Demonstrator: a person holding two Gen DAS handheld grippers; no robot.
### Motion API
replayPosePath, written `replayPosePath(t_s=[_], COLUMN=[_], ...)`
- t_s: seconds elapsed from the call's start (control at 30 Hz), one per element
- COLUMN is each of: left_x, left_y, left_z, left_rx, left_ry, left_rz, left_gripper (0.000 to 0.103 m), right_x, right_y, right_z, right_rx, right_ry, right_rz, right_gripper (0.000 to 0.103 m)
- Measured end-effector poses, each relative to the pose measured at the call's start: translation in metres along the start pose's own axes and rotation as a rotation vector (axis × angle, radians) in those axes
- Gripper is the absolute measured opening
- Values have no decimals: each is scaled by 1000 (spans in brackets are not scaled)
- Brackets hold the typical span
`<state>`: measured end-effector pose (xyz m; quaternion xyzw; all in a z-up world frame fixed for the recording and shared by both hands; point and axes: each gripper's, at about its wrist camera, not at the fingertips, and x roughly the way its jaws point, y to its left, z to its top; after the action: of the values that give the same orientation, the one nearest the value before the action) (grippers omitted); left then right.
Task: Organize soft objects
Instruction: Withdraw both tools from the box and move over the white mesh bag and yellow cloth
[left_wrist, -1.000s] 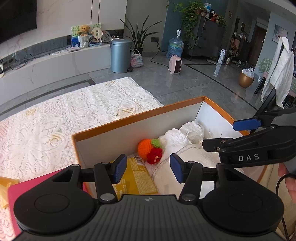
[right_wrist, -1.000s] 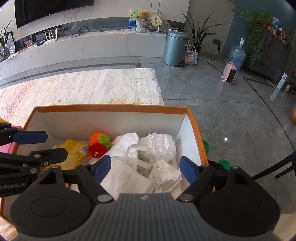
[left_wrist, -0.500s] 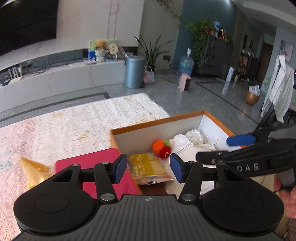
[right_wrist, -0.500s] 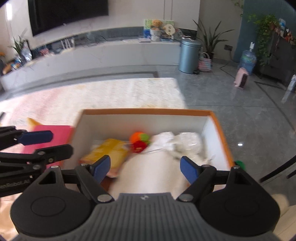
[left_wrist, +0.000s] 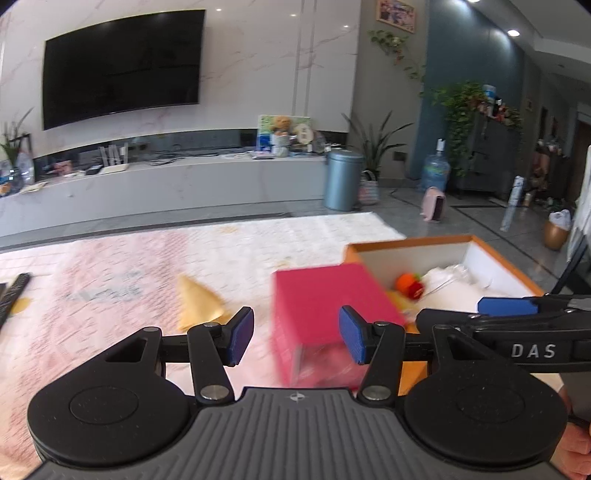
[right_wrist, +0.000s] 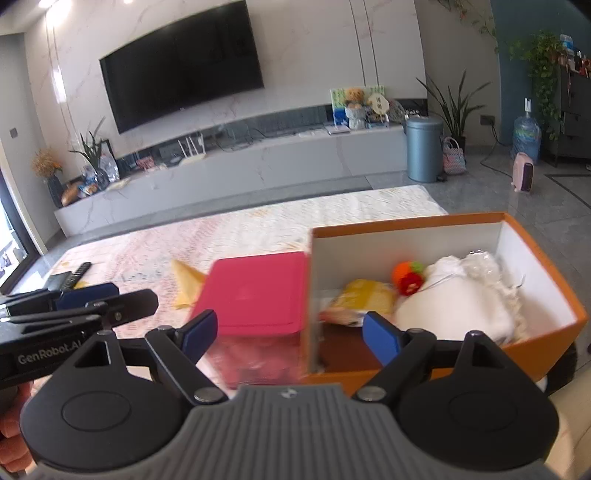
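Note:
An orange box with white inner walls stands at the right; it also shows in the left wrist view. It holds a white cloth bundle, a crinkled plastic bag, an orange knitted toy and a yellow packet. A pink box stands against its left side and shows in the left wrist view. A yellow cloth lies on the lace cover. My left gripper is open and empty, near the pink box. My right gripper is open and empty, near the orange box's front wall.
A white lace cover spreads over the surface. A remote control lies at its far left. Beyond are a TV bench, a blue bin and grey floor.
Both grippers have pulled back and up from over the orange box and tilted higher. The pink box and the yellow cloth have come into view. Both grippers stay open.

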<state>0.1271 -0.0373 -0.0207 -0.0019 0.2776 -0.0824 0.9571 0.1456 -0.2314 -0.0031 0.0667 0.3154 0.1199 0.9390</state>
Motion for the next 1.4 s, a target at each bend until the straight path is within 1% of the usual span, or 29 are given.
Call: replayPosePath(t_s=[0.1, 0.23, 0.4, 0.57, 0.7, 0.77, 0.9, 1.03, 1.13, 1.2, 1.23, 1.27, 1.3, 1.37, 1.4], left_x=[-7, -14, -16, -16, -12, -9, -1, 10, 23, 34, 39, 49, 57, 71, 78], left_y=[15, 40, 70, 97, 120, 127, 137, 141, 140, 137, 136, 136, 136, 140, 143], left_z=[-12, -27, -42, -59, -73, -78, -81, -78, -71, -66, -63, -60, -58, -55, -53], left_rx=[-7, -27, -39, -81, -164, -197, -248, -282, -269, -232, -213, -192, -178, -177, -180], left_ry=[15, 52, 133, 186, 220, 229, 241, 256, 267, 269, 276, 295, 316, 336, 348], left_rz=[27, 55, 109, 105, 72, 72, 96, 59, 35, 29, 29, 25, 20, 13, 8], left_gripper=[62, 62, 62, 62, 62, 62, 62, 62, 62, 62, 62, 63, 63, 63, 64], right_x=[1, 10, 29, 50, 68, 78, 97, 115, 128, 137, 141, 145, 150, 158, 161], right_y=[24, 52, 83, 104, 119, 124, 128, 128, 130, 130, 130, 130, 130, 132, 133], right_z=[-15, -34, -49, -58, -62, -63, -67, -69, -70, -69, -70, -69, -68, -67, -66], right_rx=[-20, -35, -76, -145, -201, -217, -229, -226, -234, -243, -244, -243, -242, -244, -251], right_ry=[-1, 35, 91, 144, 171, 186, 209, 244, 264, 275, 281, 287, 292, 305, 304], right_rz=[13, 55, 79, 83, 82, 78, 68, 69, 80, 80, 81, 82, 86, 102, 105], right_gripper=[85, 85, 84, 83, 74, 73, 71, 69, 64, 58, 57, 55, 49, 40, 39])
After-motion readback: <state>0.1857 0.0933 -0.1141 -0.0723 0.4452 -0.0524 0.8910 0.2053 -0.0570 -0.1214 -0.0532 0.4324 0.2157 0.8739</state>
